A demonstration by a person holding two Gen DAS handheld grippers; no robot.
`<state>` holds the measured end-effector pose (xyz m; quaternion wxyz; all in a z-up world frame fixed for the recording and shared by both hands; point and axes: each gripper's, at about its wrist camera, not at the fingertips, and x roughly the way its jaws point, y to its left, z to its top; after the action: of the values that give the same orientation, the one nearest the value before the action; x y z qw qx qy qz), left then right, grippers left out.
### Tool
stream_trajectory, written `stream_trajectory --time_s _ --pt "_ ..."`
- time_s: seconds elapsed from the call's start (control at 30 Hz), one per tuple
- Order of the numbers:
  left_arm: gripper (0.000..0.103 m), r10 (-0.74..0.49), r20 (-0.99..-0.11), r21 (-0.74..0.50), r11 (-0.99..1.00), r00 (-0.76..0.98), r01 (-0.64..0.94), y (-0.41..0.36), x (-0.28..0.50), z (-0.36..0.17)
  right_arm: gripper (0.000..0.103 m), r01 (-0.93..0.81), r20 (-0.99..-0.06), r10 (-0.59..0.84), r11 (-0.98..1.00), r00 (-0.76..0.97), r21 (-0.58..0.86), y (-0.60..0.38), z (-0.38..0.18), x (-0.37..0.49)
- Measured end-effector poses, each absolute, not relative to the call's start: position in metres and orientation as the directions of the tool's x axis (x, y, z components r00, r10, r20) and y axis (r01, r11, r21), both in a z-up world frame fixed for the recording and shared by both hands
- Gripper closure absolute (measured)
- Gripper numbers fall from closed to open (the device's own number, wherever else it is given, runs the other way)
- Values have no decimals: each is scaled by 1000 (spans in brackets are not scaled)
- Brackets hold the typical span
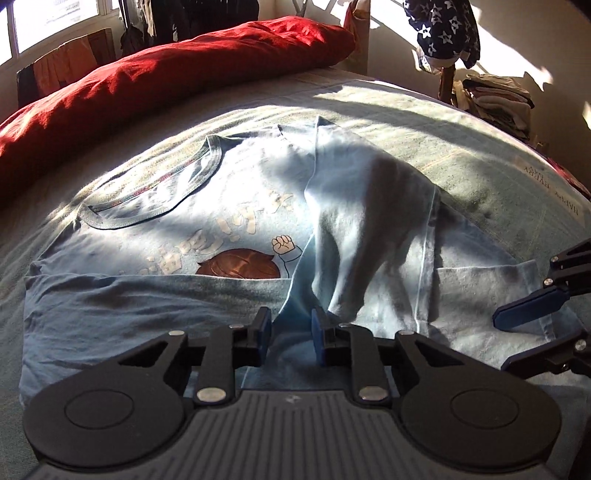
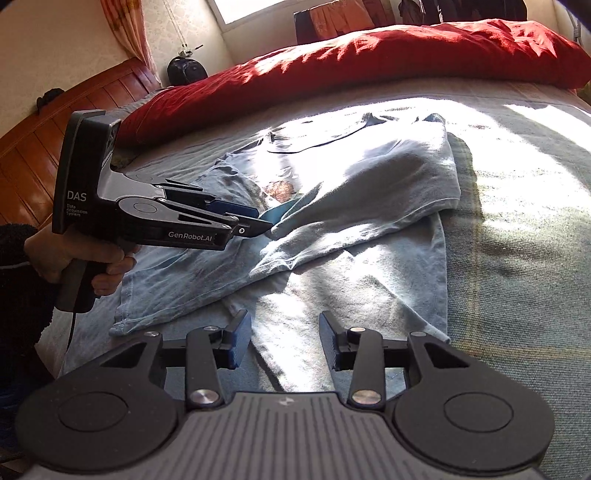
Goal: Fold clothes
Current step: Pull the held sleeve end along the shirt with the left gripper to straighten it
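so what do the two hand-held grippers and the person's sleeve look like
Both are black with blue finger pads and silver pivot pins on rounded linkage plates. The left hand-held gripper has a pistol grip, white "DAS" and "GenRobot.AI" lettering and a black cable below. The right hand-held gripper shows a ribbed grey body. The sleeve is dark and fuzzy.

A long red pillow [image 1: 155,85] lies across the grey-green bedsheet [image 1: 424,122], well ahead of both sets of jaws. Ahead and to the right of the left jaws sits a stack of folded clothes [image 1: 495,99], a star-patterned garment [image 1: 439,29] hanging above it
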<state>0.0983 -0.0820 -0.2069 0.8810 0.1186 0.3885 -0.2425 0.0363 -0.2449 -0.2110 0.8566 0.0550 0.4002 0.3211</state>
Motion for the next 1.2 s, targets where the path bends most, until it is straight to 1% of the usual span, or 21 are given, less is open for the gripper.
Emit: stream_trajectory --time_s 0.17,0.33,0.43,0.53,0.6,0.7,0.77,0.87,0.97,1.03,1.2 --pt "101 -347 -715 26 854 607 519 -82 89 -194 58 -510 -651 592 788 475 345 -243 -209 34" --pt "101 -351 -675 8 876 649 482 -59 87 -169 58 -505 -652 586 793 481 341 -245 -208 34" --pt "101 -330 -687 -4 892 647 451 -47 88 -168 58 -504 -651 588 792 480 344 -244 -207 35" --pt "101 -355 -697 -55 893 623 447 -38 87 -172 56 -508 -650 590 790 479 343 -242 -207 35" --pt "101 -356 -701 -64 895 618 442 -35 87 -175 55 -508 -653 579 797 489 327 -241 -206 36" --pt "101 -360 -701 -73 895 616 440 -34 87 -176 55 -499 -662 519 832 541 245 -240 -200 41" --pt "101 -365 -696 -76 894 618 442 -35 88 -175 55 -493 -671 417 866 613 88 -235 -197 48" --pt "101 -379 -683 -87 891 624 446 -35 88 -171 53 -457 -674 307 888 671 -50 -238 -202 76" --pt "101 -394 -668 -104 890 632 445 -32 87 -164 48 -450 -703 269 889 658 -80 -237 -216 105" --pt "101 -395 -664 -105 890 635 444 -30 88 -162 41 -447 -689 262 889 676 -101 -234 -218 117" --pt "101 -391 -667 -113 894 635 433 -25 91 -162 40 -350 -656 214 933 724 -82 -243 -218 151"
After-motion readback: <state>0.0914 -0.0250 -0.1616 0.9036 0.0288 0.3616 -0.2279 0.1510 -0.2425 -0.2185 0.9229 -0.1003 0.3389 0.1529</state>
